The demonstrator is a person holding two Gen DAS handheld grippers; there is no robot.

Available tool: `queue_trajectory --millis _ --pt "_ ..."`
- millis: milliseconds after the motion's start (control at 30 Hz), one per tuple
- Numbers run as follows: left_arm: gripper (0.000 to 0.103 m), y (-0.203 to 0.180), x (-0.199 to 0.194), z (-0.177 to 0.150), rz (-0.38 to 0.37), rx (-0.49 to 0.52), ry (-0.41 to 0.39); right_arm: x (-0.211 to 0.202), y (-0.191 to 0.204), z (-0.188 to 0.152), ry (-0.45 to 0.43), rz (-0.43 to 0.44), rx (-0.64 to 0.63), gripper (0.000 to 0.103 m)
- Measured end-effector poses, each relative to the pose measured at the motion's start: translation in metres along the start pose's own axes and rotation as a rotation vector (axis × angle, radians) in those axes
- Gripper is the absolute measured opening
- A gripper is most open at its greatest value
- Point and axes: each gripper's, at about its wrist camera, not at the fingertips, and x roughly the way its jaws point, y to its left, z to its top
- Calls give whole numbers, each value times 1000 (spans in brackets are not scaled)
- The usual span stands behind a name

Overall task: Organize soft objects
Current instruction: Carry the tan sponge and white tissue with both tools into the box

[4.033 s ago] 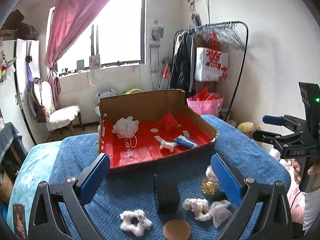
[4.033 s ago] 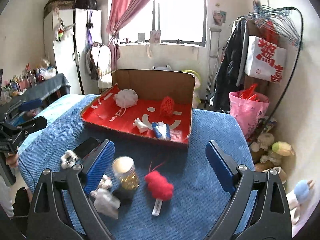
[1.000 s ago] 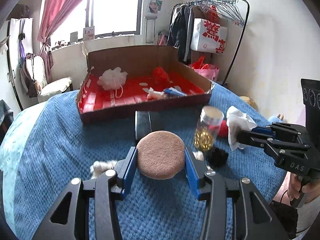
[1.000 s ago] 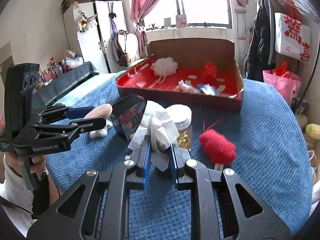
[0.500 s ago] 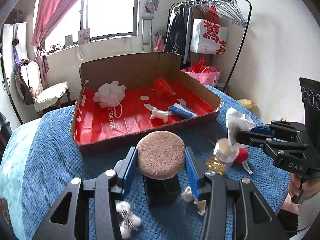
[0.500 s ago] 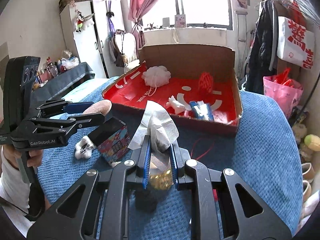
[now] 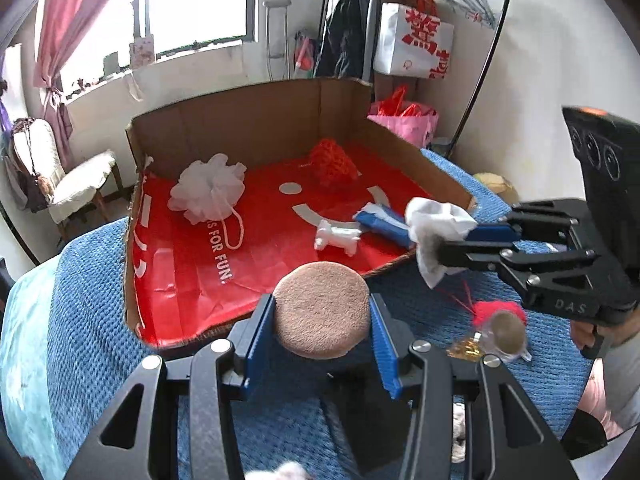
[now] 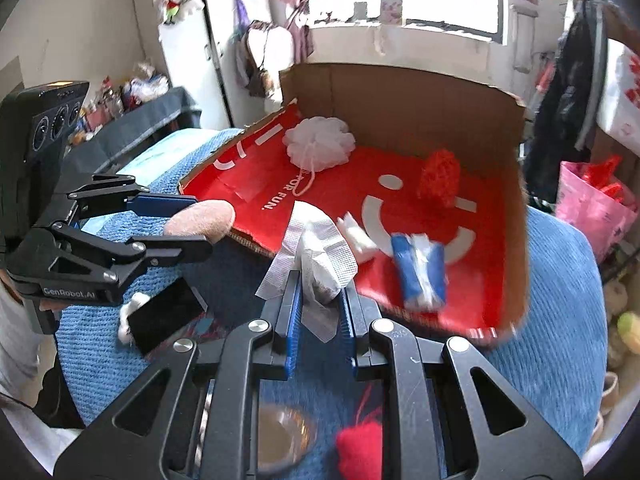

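My left gripper [image 7: 320, 320] is shut on a round tan powder puff [image 7: 322, 314], held just before the near wall of the red-lined cardboard box [image 7: 256, 128]. My right gripper [image 8: 318, 320] is shut on a crumpled white tissue [image 8: 316, 244], held above the box's near edge; the tissue also shows in the left wrist view [image 7: 438, 228]. Inside the box lie a white mesh bath pouf [image 7: 208, 190], a red knit piece [image 7: 332, 162], a small white toy [image 7: 336, 238] and a blue-and-white packet [image 8: 418, 276].
On the blue blanket [image 7: 92, 320] in front of the box lie a red pom-pom [image 8: 358, 452], a glass jar with gold contents [image 7: 500, 338], a dark box [image 8: 164, 316] and a white fluffy scrunchie [image 8: 128, 312]. A clothes rack [image 7: 420, 8] and pink bag [image 8: 592, 204] stand at the right.
Both grippers closed on their items, lifted them from the blanket and carried them forward toward the box. In the last half second both moved closer to the box's near edge.
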Motion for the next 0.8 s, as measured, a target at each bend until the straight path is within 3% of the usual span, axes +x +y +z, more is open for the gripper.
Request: queue_trajectory --millis 433,800 --pt "49 43 62 23 -22 49 167 94 7 52 226 104 -120 17" --pt "49 66 103 29 9 90 249 133 9 66 332 100 -182 17"
